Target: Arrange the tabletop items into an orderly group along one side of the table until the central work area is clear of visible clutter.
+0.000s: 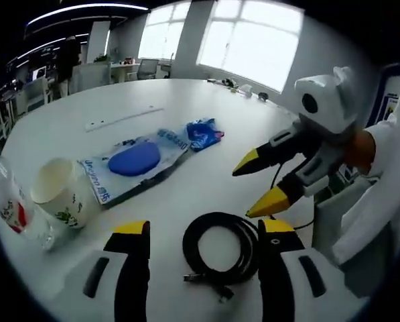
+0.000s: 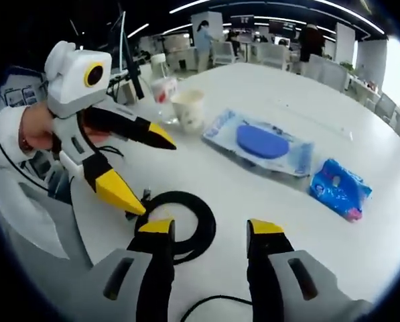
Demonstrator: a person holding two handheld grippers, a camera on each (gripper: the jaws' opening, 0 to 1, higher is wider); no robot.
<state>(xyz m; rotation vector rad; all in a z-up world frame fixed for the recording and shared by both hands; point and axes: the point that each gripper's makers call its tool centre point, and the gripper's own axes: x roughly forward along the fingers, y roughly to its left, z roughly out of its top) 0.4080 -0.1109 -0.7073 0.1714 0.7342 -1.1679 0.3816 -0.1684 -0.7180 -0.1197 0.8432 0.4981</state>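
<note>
A black coiled cable (image 1: 194, 243) lies on the white round table (image 1: 119, 100), just ahead of my left gripper (image 1: 204, 231), which is open with its jaws spread to either side of the coil. My right gripper (image 1: 253, 188) comes in from the right, open, with its tips above the coil's far edge. In the right gripper view the coil (image 2: 203, 218) sits left of my open right gripper (image 2: 210, 228), and the left gripper (image 2: 151, 176) hovers over it, open. A blue sponge in a clear wrapper (image 1: 136, 161) (image 2: 263, 142) and a crumpled blue packet (image 1: 203, 134) (image 2: 339, 188) lie mid-table.
A paper cup (image 1: 59, 194) (image 2: 188, 107) and a clear plastic cup with a red label (image 1: 12, 211) (image 2: 163, 88) stand side by side near the table's edge. A thin black lead (image 2: 206, 302) runs under the right gripper. Desks, chairs and people are beyond the table.
</note>
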